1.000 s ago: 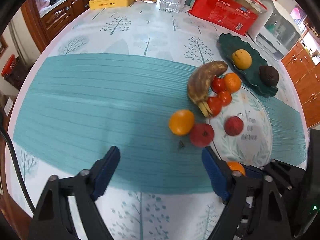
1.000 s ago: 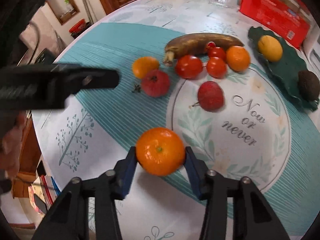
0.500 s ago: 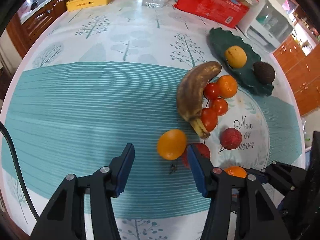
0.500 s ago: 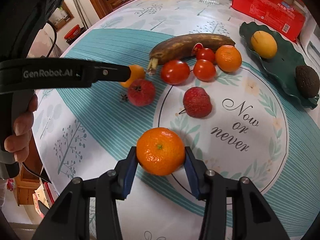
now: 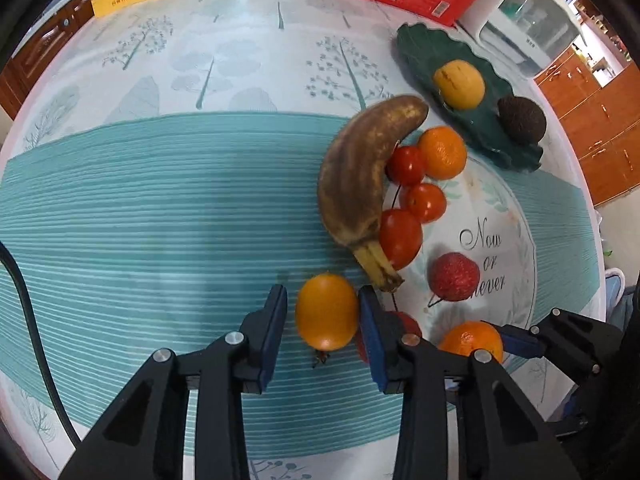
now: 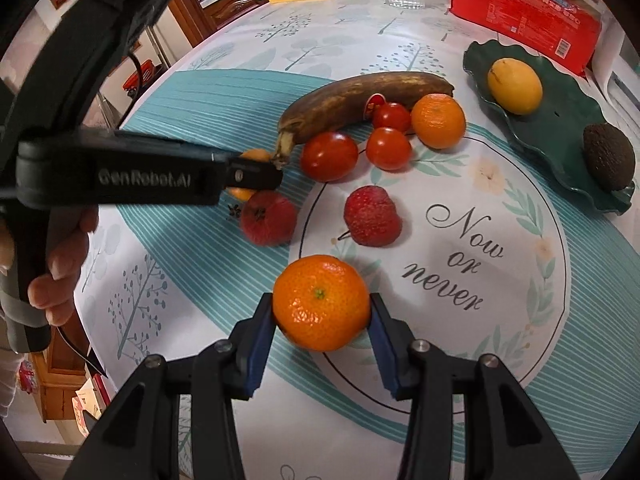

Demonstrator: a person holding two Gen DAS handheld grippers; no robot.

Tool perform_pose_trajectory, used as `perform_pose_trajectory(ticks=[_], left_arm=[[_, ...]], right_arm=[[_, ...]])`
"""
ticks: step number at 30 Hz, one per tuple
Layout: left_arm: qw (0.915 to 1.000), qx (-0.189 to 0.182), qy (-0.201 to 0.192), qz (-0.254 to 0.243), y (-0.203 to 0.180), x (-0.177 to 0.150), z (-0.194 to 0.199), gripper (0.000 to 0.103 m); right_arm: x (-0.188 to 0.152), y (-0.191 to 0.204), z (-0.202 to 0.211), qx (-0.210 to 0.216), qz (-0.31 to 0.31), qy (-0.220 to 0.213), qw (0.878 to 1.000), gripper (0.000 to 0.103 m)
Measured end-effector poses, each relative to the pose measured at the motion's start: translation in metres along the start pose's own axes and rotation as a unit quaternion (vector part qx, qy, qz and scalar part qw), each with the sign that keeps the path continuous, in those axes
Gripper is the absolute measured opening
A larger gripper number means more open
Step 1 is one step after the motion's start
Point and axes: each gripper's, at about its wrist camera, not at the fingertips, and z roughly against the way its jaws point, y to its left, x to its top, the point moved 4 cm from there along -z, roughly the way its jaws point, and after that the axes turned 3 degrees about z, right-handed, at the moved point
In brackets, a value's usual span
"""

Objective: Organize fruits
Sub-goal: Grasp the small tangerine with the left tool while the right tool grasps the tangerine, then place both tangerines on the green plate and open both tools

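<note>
Fruits lie scattered on the round table (image 5: pixel 120 200), and the dark green plate (image 5: pixel 424 44) waits at about two o'clock in the left wrist view, with a yellow fruit (image 5: pixel 459 85) and a dark avocado (image 5: pixel 521 120) in it. Biggest of the loose ones is the brown banana (image 5: pixel 360 184), its long axis running from one o'clock to six. Left gripper (image 5: pixel 323 322) is closing around a small orange fruit (image 5: pixel 326 312), which sits between the blue pads on the cloth; one pad touches, the other looks just apart. Right gripper (image 6: pixel 322 318) is clamped on a mandarin (image 6: pixel 321 302). I judge the right hand nearer to the plate.
</note>
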Motion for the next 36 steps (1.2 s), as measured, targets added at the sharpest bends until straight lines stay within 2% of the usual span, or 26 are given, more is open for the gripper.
perform_pose_trajectory(ticks=[1, 6, 11, 16, 20, 30, 36], left_arm=[[1.0000, -0.002, 0.001, 0.003, 0.001, 0.000, 0.000, 0.029], [0.9997, 0.018, -0.004, 0.015, 0.005, -0.003, 0.008, 0.029], [0.9987, 0.039, -0.021, 0.024, 0.001, -0.002, 0.036, 0.029], [0.9978, 0.045, -0.048, 0.004, -0.022, 0.010, 0.069, 0.029], [0.9956, 0.053, -0.070, -0.032, -0.051, 0.026, 0.090, 0.029], [0.9883, 0.053, -0.099, -0.103, -0.132, 0.111, 0.105, 0.029], [0.9878, 0.062, -0.093, -0.109, -0.153, 0.164, 0.075, 0.029]], right_arm=[[0.000, -0.001, 0.000, 0.000, -0.001, 0.000, 1.000, 0.045], [0.003, -0.008, 0.008, 0.000, -0.009, -0.008, 1.000, 0.045], [0.008, -0.017, 0.029, -0.003, -0.017, -0.026, 1.000, 0.045], [0.022, -0.035, 0.056, -0.020, -0.032, -0.048, 0.998, 0.045], [0.042, -0.057, 0.080, -0.037, -0.045, -0.069, 0.996, 0.045], [0.109, -0.140, 0.137, -0.105, -0.081, -0.108, 0.985, 0.045], [0.144, -0.204, 0.128, -0.124, -0.129, -0.099, 0.979, 0.045]])
